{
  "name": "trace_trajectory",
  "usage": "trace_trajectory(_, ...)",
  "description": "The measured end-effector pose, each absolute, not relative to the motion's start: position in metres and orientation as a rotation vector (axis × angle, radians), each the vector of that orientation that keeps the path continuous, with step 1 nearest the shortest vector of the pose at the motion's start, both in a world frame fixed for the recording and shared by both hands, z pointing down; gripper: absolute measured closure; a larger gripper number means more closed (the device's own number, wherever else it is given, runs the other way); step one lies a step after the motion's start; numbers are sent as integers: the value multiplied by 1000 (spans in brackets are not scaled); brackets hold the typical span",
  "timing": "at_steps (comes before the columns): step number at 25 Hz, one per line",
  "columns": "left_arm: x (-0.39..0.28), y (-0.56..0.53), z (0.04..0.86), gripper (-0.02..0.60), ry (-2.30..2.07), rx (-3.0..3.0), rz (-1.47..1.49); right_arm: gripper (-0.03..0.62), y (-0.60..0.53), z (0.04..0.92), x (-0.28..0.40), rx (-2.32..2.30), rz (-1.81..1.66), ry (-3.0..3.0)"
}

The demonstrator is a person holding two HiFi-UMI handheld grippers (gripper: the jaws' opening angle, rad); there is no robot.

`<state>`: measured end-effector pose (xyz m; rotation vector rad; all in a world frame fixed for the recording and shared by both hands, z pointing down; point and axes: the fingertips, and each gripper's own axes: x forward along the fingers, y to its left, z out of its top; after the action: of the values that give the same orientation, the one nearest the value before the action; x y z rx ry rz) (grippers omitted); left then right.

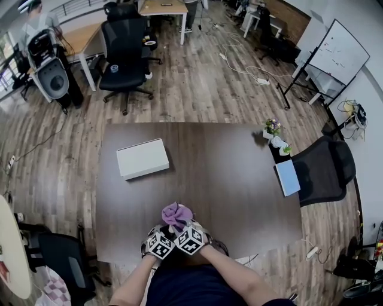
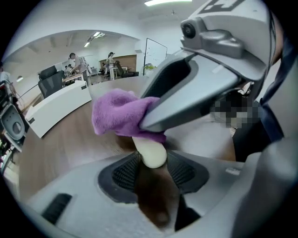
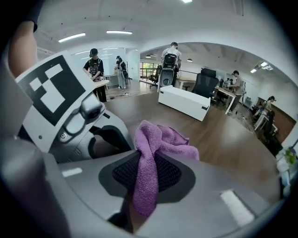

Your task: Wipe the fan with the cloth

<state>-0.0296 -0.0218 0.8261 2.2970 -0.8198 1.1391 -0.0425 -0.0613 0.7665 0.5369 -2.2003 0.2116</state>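
Standing far left: one person point(image 1: 35, 18) behind one grey-white machine point(image 1: 52, 75) on the wood floor, well beyond the table.
Table: one, dark brown and rectangular point(image 1: 233, 185).
White box: one point(image 1: 142, 158), flat and plain-topped, lying on the table's left half, well apart from the grippers.
Left gripper: at the table's near edge, in the middle point(image 2: 152, 168). Its jaws stand fairly wide, and the pads press on either side of the fan's stem.
Fan: only a cream, rounded stem shows point(image 2: 150, 149), held between the left gripper's pads. Its upper part is hidden under the cloth.
Cloth: one, purple point(image 1: 178, 215), bunched over the fan at the near edge of the table. One strip hangs down between the right gripper's jaws.
Right gripper: just right of the left one point(image 3: 148, 174), jaws narrow and pinched on the cloth strip.
Marker cubes: two, one per gripper point(image 1: 160, 245) point(image 1: 190, 239), carrying black-and-white square patterns.
Plants: two small pots, one flowering point(image 1: 273, 127) and one green point(image 1: 282, 147), at the table's far right corner.
Pad: one, pale blue point(image 1: 288, 177), at the table's right edge. I cannot tell whether it rests on the table.
Black chair: one point(image 1: 328, 170), just right of the pad.
Whiteboard: one point(image 1: 339, 52), far right, with marks too small to read.
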Motion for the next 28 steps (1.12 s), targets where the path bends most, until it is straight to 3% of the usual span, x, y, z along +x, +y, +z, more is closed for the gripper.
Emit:
trace_trajectory(9,-37,-24,822,387,-843,2291,1100,497,-7,754,-15,391,474,-2300)
trace_trajectory(18,-49,-24,813,388,-949,2247,1000,497,-39,756,53,790,797,-2266)
trace_trajectory(28,-51,-24,807,388,-964,2238,980,503,-49,757,63,891,901,-2243)
